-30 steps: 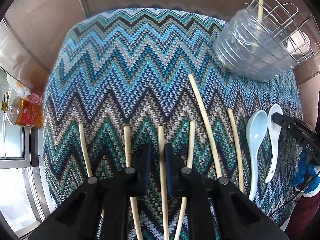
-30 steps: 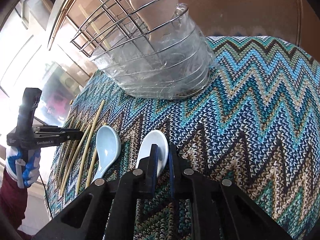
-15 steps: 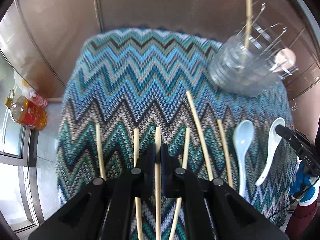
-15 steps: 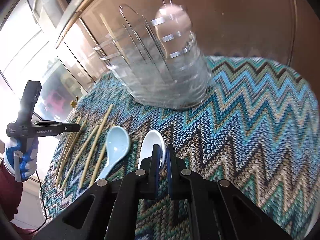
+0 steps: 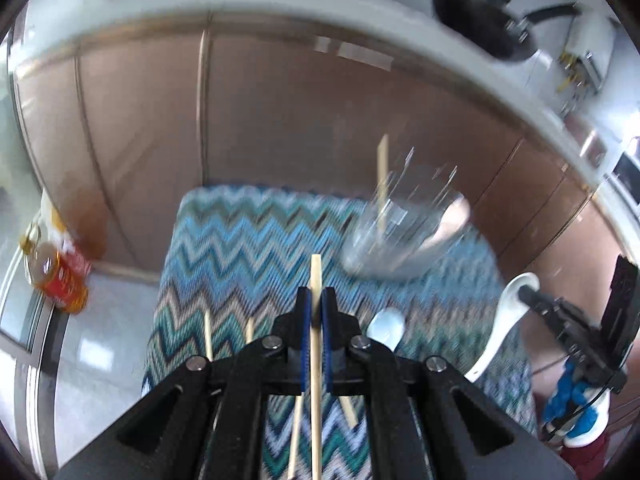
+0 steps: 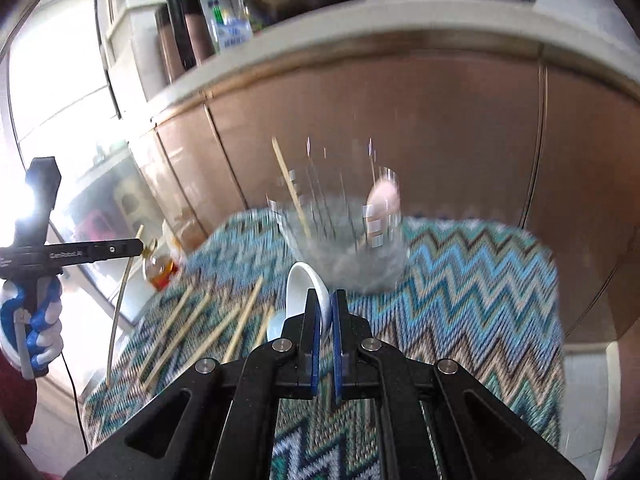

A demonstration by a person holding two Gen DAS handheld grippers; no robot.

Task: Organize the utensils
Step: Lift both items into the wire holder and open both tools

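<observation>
Left hand-held gripper pinches a chopstick pointing far along its fingers; the holder lies far-right. Right hand-held gripper, clamping a white spoon, has the holder straight ahead.

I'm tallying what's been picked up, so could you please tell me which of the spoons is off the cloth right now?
The white spoon, clamped by its handle in the right tongs and lifted. The pale blue spoon lies on the cloth beside the chopsticks.
</observation>
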